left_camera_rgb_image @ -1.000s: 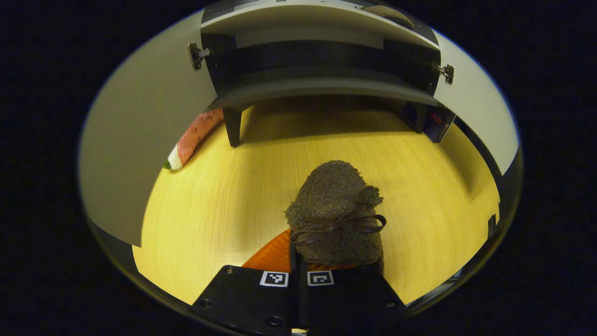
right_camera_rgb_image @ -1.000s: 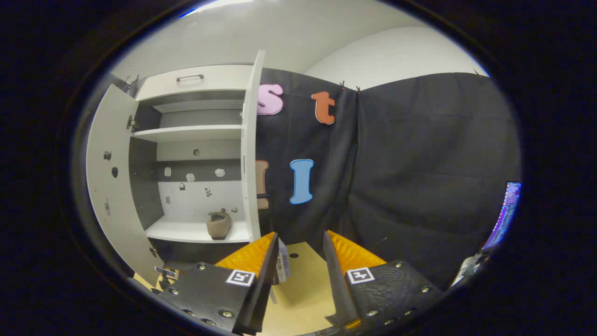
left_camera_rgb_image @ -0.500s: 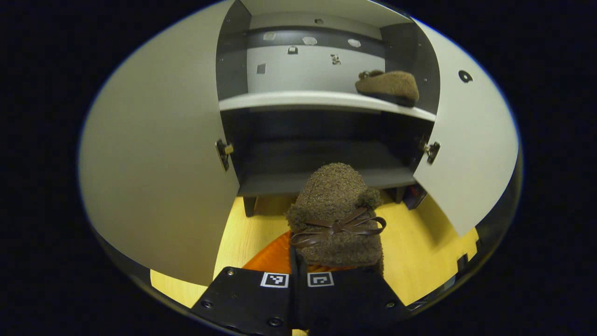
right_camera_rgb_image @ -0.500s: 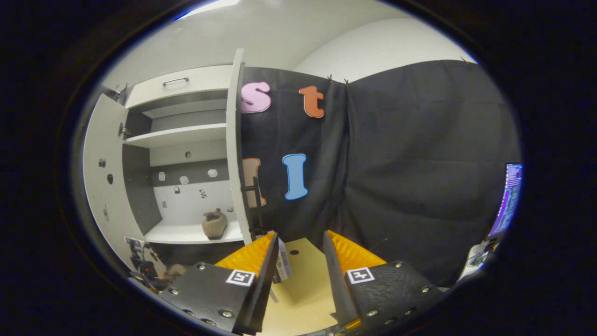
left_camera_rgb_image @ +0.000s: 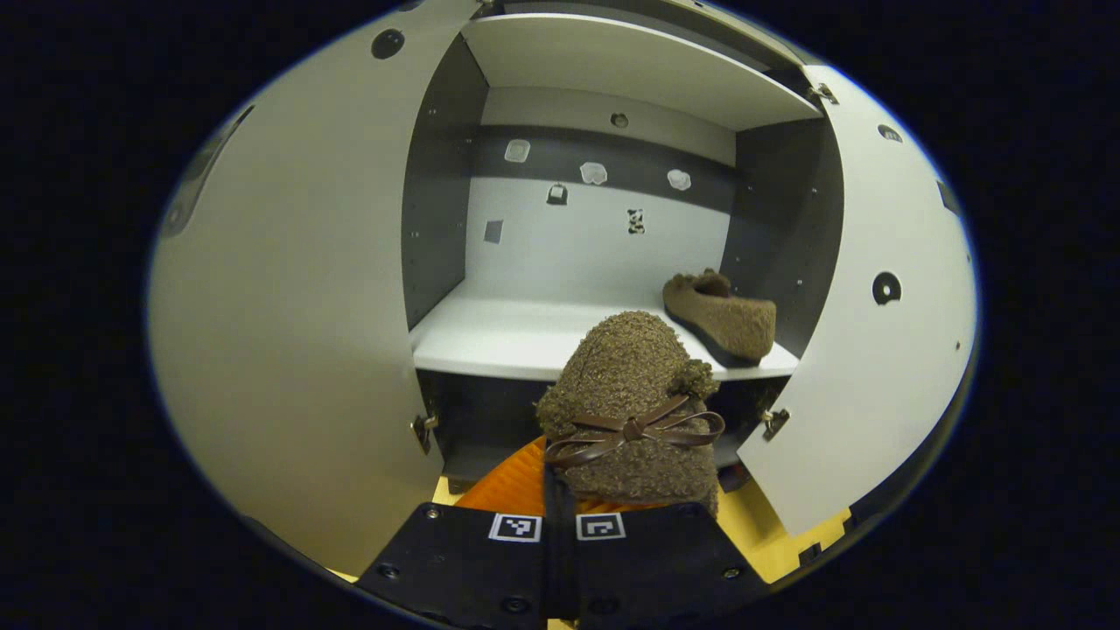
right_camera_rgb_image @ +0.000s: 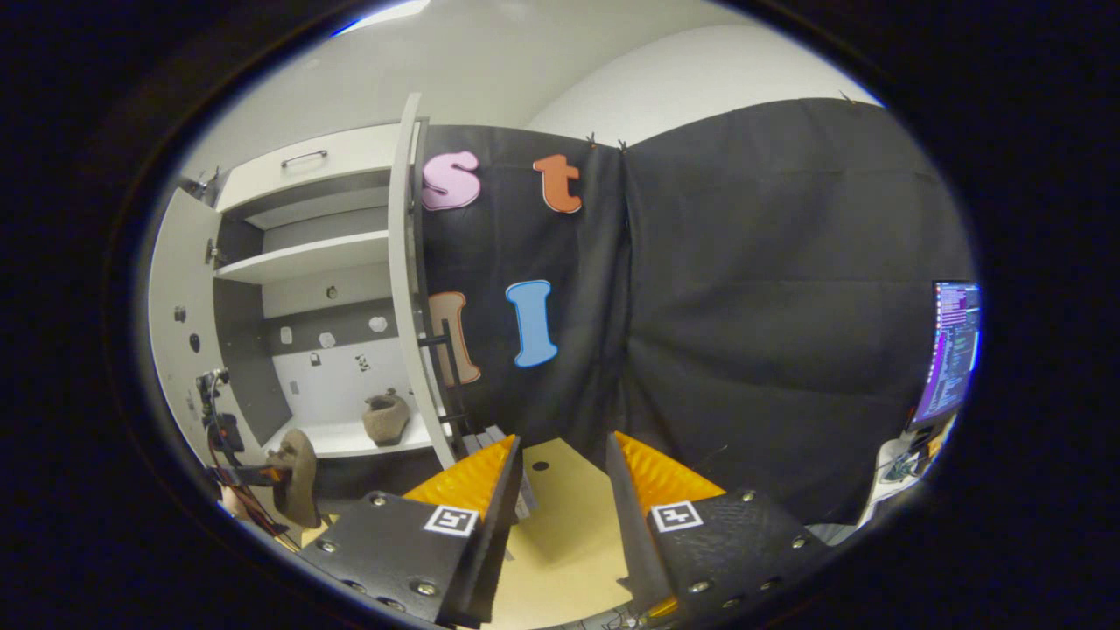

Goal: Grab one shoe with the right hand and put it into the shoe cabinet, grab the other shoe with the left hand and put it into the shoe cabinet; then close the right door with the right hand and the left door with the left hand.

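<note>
Left tongs (left_camera_rgb_image: pixel 573 490) clamped tight on the heel end of a fuzzy brown shoe (left_camera_rgb_image: pixel 632 411), toe pointing forward at the shoe cabinet (left_camera_rgb_image: pixel 604 236); the bow on its upper faces the camera. Held this way, toe first and roughly level, the shoe looks ready to slide straight onto the white shelf (left_camera_rgb_image: pixel 525 332), whose front edge sits just beyond the toe. The second shoe (left_camera_rgb_image: pixel 722 315) is already on that shelf, at its right end close to the cabinet's right wall, which leaves the shelf's left and middle free; likely the reason the carried shoe is lined up left of it. Left door (left_camera_rgb_image: pixel 289 332) and right door (left_camera_rgb_image: pixel 866 350) both stand swung wide, flanking the opening, so nothing bars the approach. In the right gripper view the right tongs (right_camera_rgb_image: pixel 560 490) hold nothing, fingers parted with a clear gap, hanging above the pale desk (right_camera_rgb_image: pixel 560 525) off to the cabinet's right side, near the outer edge of the right door. From there the left tongs and their shoe show small, in front of the shelf. Judgement: second placement is underway, doors not yet dealt with; the right tongs seem parked beside the door they must shut afterwards. Risk: toe catching the shelf's front lip if carried low.
</note>
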`<action>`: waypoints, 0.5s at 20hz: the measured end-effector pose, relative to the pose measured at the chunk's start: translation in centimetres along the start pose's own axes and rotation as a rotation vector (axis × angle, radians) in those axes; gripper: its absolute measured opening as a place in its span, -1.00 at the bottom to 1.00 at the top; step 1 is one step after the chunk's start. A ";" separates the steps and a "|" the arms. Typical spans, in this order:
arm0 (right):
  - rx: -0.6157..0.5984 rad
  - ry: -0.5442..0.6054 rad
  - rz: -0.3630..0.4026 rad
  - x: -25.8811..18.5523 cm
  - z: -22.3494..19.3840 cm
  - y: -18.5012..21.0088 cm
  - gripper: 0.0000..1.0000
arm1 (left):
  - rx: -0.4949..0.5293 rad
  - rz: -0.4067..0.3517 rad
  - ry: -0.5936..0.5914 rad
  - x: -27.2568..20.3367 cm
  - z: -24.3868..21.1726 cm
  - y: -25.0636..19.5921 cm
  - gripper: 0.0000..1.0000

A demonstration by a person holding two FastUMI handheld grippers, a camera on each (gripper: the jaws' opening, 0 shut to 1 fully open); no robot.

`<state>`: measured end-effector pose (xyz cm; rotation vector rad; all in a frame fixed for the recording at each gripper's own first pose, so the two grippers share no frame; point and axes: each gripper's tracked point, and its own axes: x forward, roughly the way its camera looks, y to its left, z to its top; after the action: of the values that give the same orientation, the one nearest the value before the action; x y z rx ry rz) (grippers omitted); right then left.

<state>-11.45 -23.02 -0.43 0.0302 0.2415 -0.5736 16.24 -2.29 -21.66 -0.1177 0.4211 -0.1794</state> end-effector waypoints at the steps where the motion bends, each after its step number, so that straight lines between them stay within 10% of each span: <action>1: 0.003 0.003 -0.009 -0.2 -0.2 -0.5 0.15 | 0.000 0.004 -0.016 0.4 1.2 0.1 -0.99; 10: 0.037 0.005 -0.109 -0.6 -0.7 -3.9 0.08 | -0.007 0.000 -0.114 6.3 9.7 -1.1 -0.99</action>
<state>-14.19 -25.93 -0.85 0.0542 0.2381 -0.6865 25.80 -3.84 -15.19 -0.1337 0.3078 -0.1700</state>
